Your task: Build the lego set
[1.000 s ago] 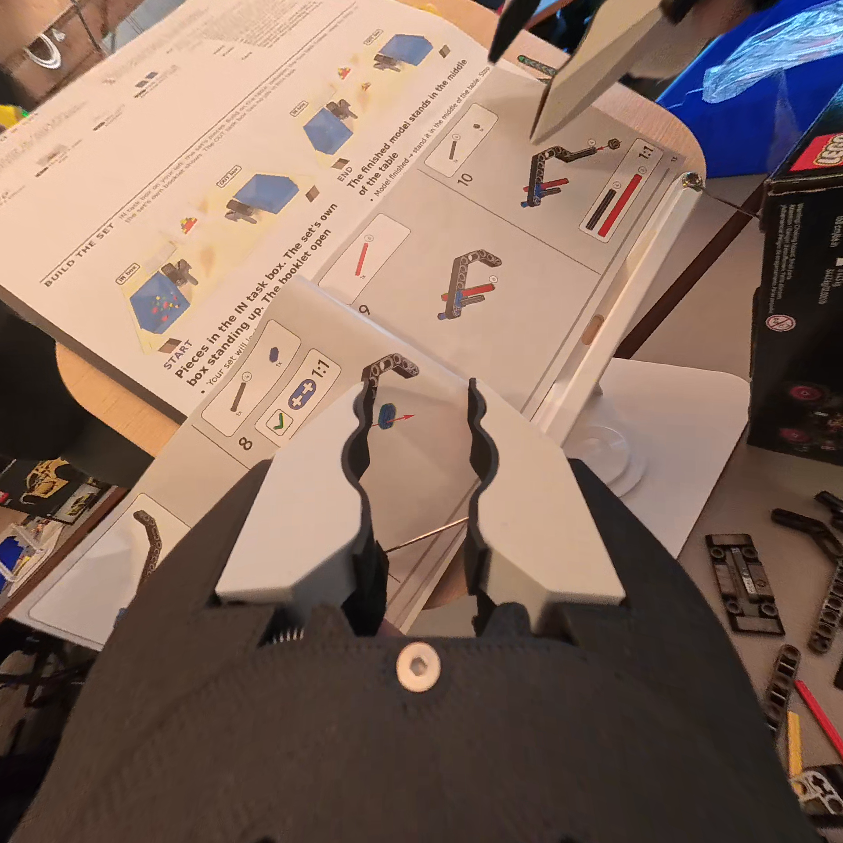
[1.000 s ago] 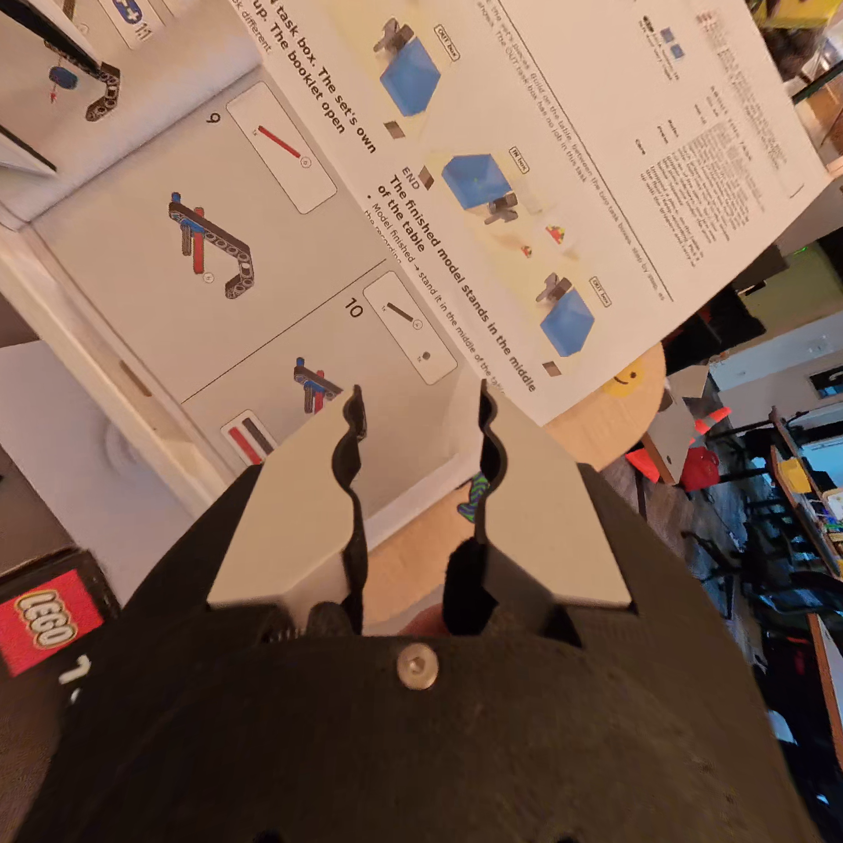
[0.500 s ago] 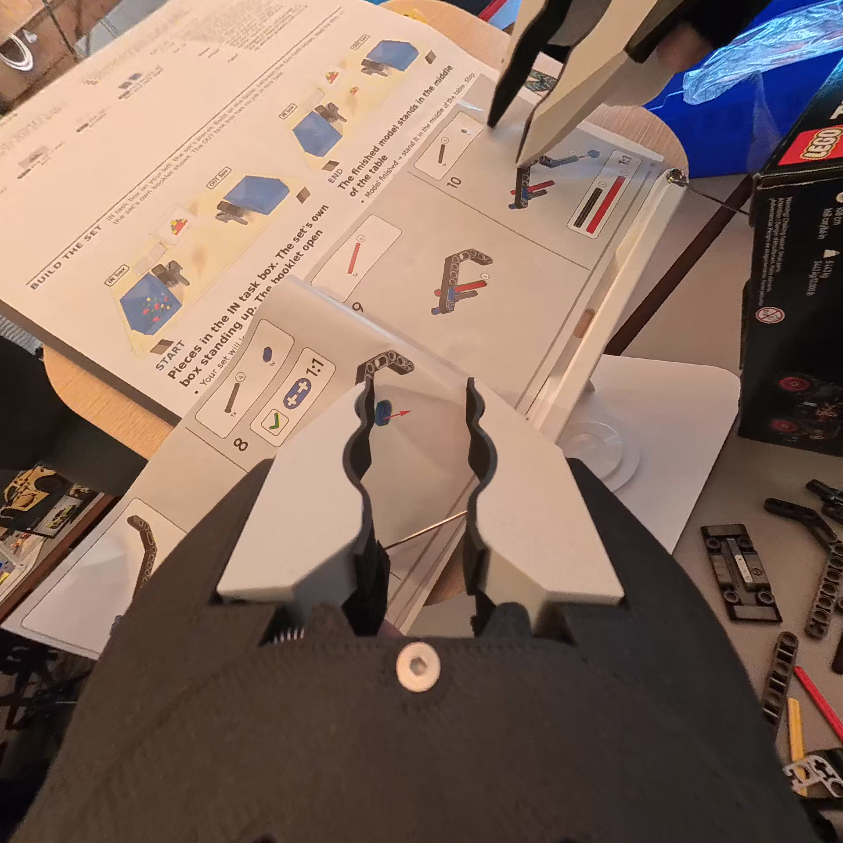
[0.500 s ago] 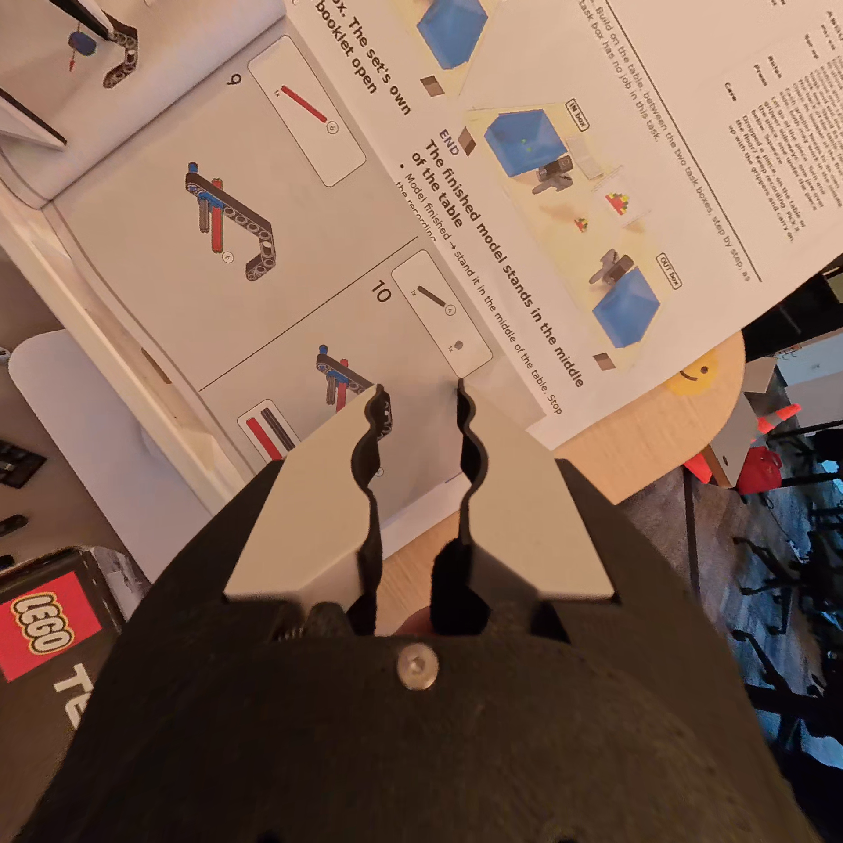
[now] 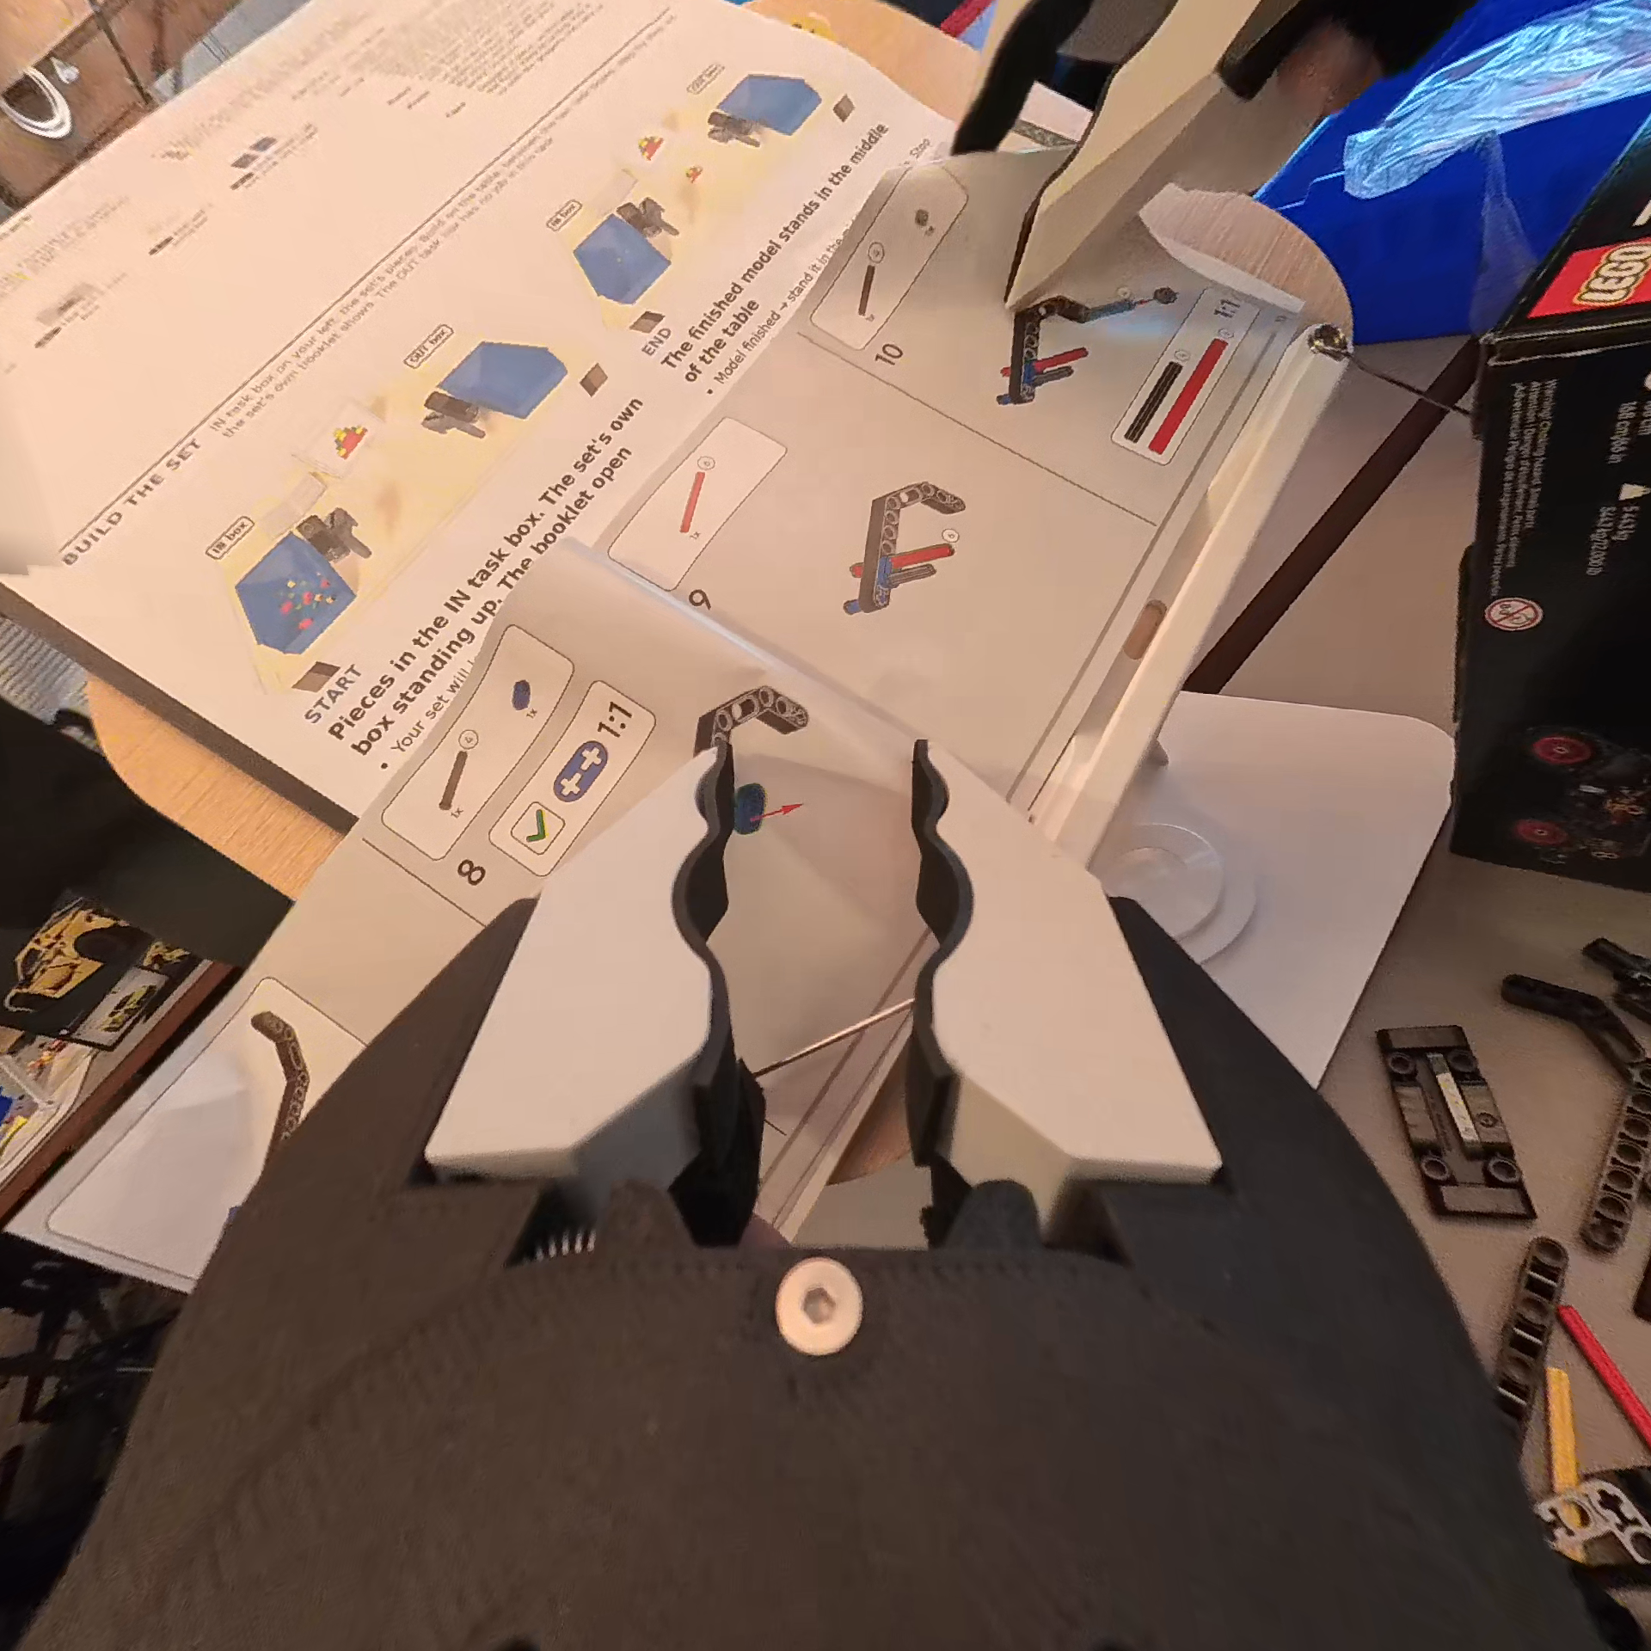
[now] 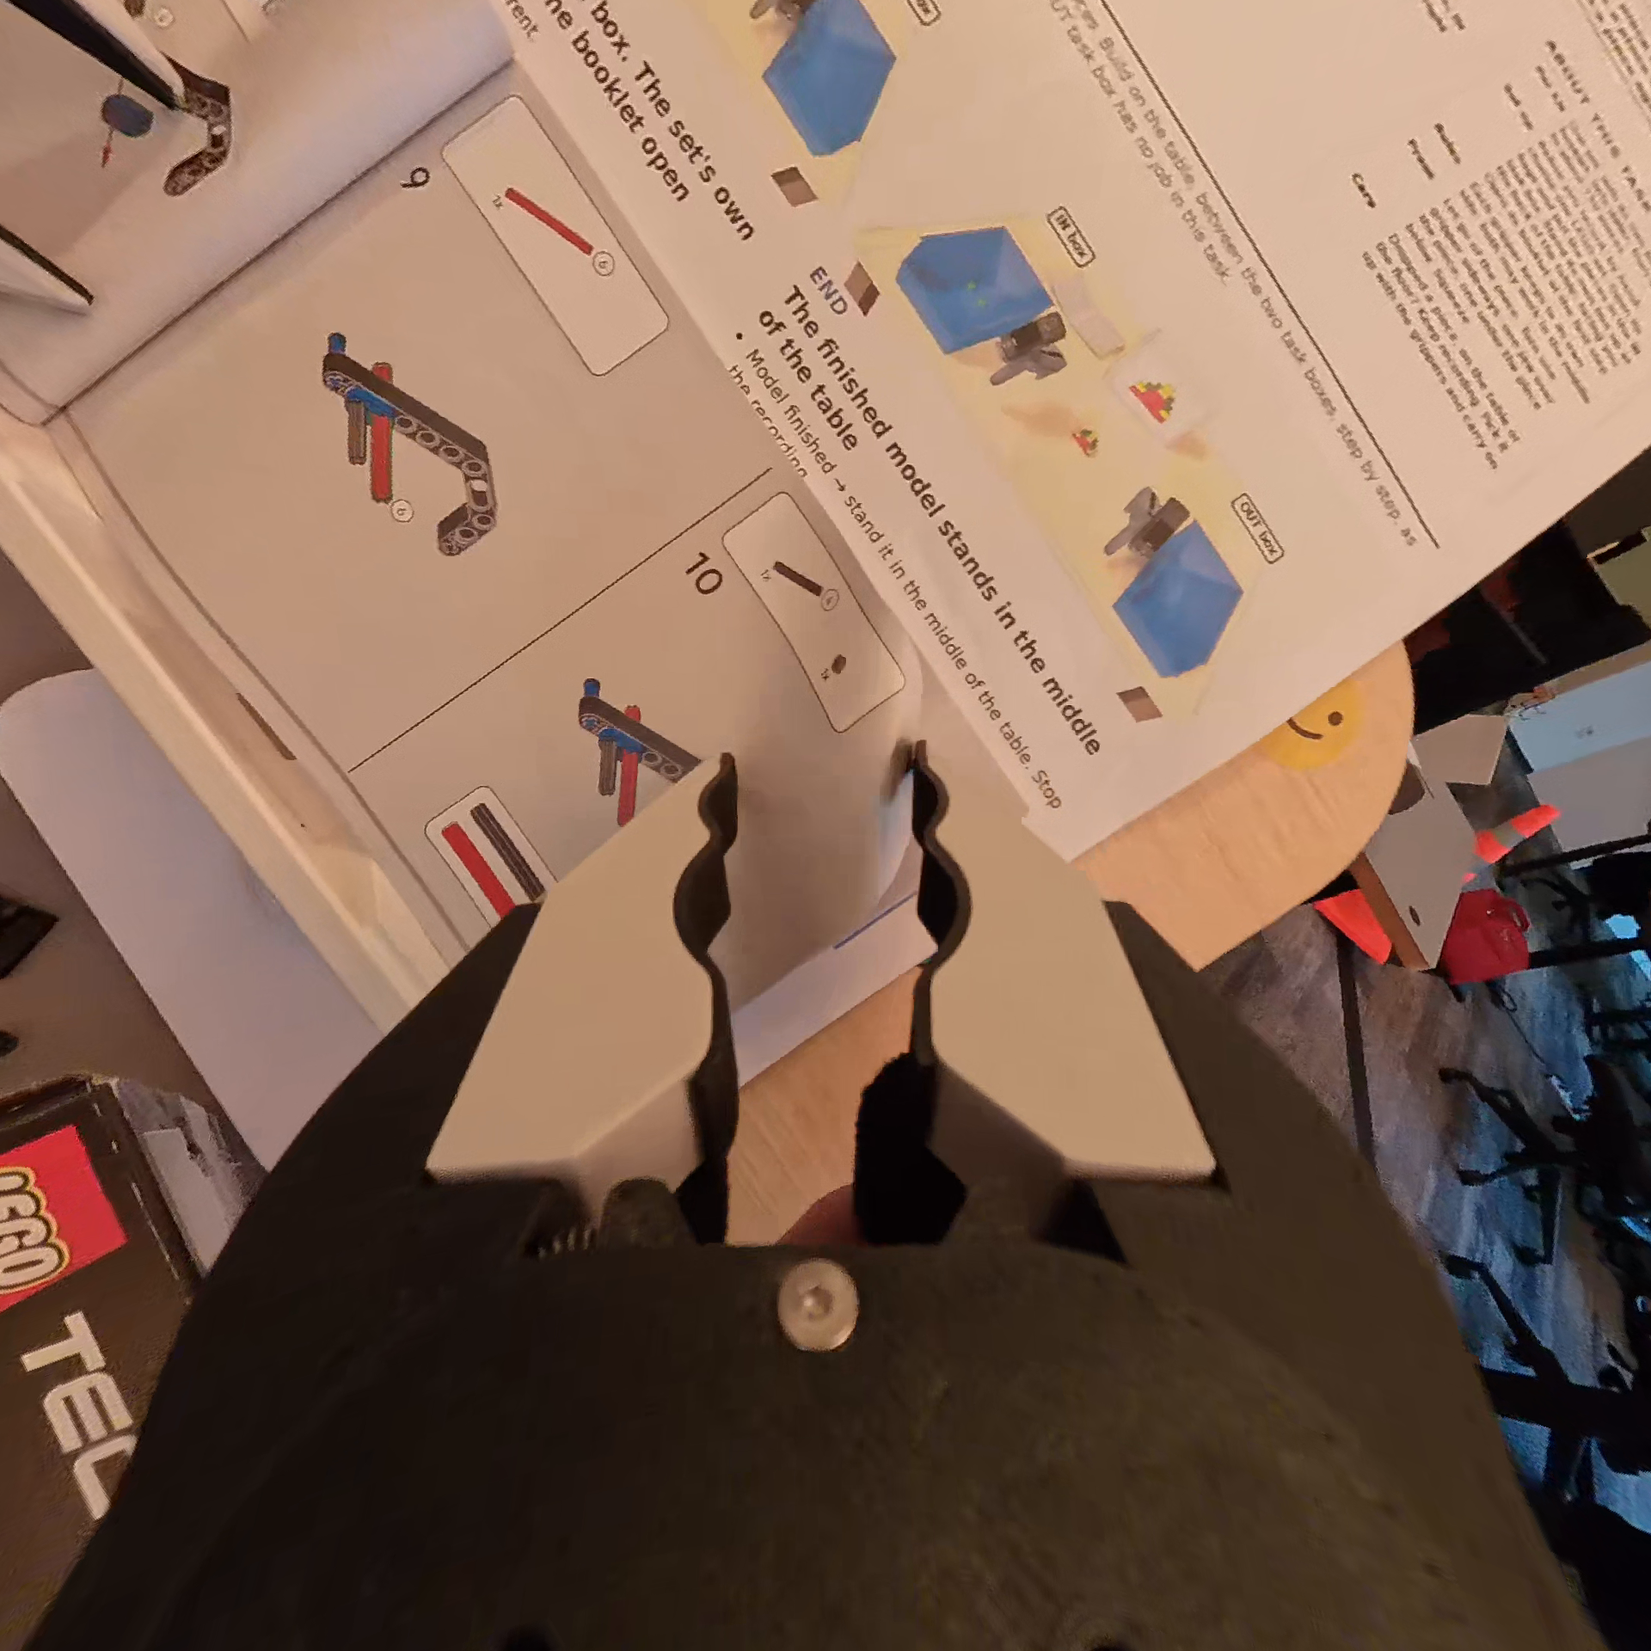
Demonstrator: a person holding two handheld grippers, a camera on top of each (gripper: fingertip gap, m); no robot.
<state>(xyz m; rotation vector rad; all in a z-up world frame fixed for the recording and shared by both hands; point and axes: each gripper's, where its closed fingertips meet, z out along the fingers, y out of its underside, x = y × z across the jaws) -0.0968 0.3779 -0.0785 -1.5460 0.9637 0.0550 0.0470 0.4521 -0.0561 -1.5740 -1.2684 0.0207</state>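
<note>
At the far left of the left wrist view a large printed instruction sheet (image 5: 375, 295) lies flat on the wooden worktop (image 5: 205, 786). Just right of it, the Lego building booklet (image 5: 965, 554) stands open on a white stand (image 5: 1286, 804), its left page curling up towards the camera. The left gripper (image 5: 817, 759) hovers over that curled page with its jaws released and nothing between them. Farther up the booklet, the right gripper (image 5: 1036, 232) comes down on the right-hand page, one tip touching the paper; in the right wrist view its (image 6: 817, 768) jaws stand parted around the page's outer edge, not clenched on it. To the right stands the black Lego box (image 5: 1554, 536), with a blue bin (image 5: 1394, 196) behind it. At the lower right, loose pieces lie on the grey worktop: a black plate (image 5: 1452, 1121), black beams (image 5: 1617, 1152), a red axle (image 5: 1608, 1371) and a yellow axle (image 5: 1559, 1438).
</note>
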